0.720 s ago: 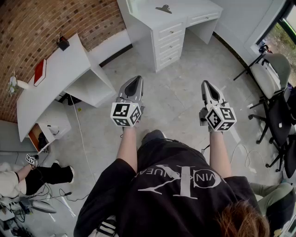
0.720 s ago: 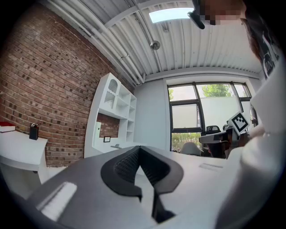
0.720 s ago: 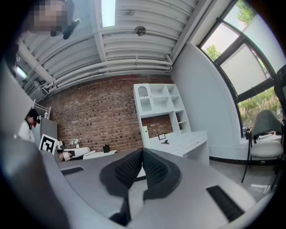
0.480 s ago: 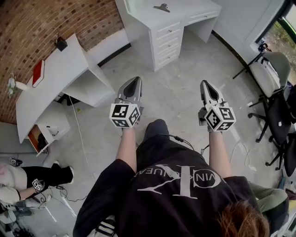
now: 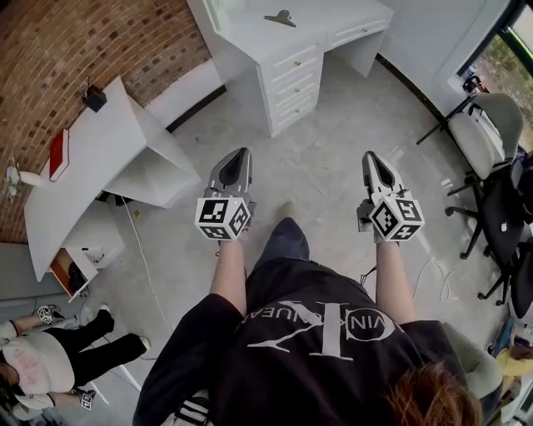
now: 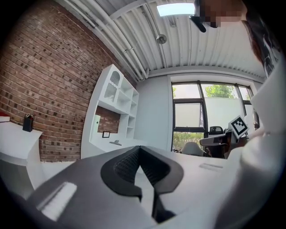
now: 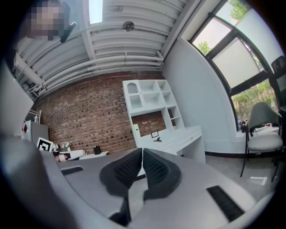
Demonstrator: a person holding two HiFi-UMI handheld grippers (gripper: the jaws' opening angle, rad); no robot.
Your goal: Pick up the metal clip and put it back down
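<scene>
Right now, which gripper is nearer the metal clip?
Left, narrowly. The left gripper is well short of the metal clip, which lies ahead, slightly to its right; the right gripper is alongside, farther off sideways.

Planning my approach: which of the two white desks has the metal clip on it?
The desk with drawers, straight ahead; the metal clip lies on its top. The desk by the brick wall bears a red item, no clip.
</scene>
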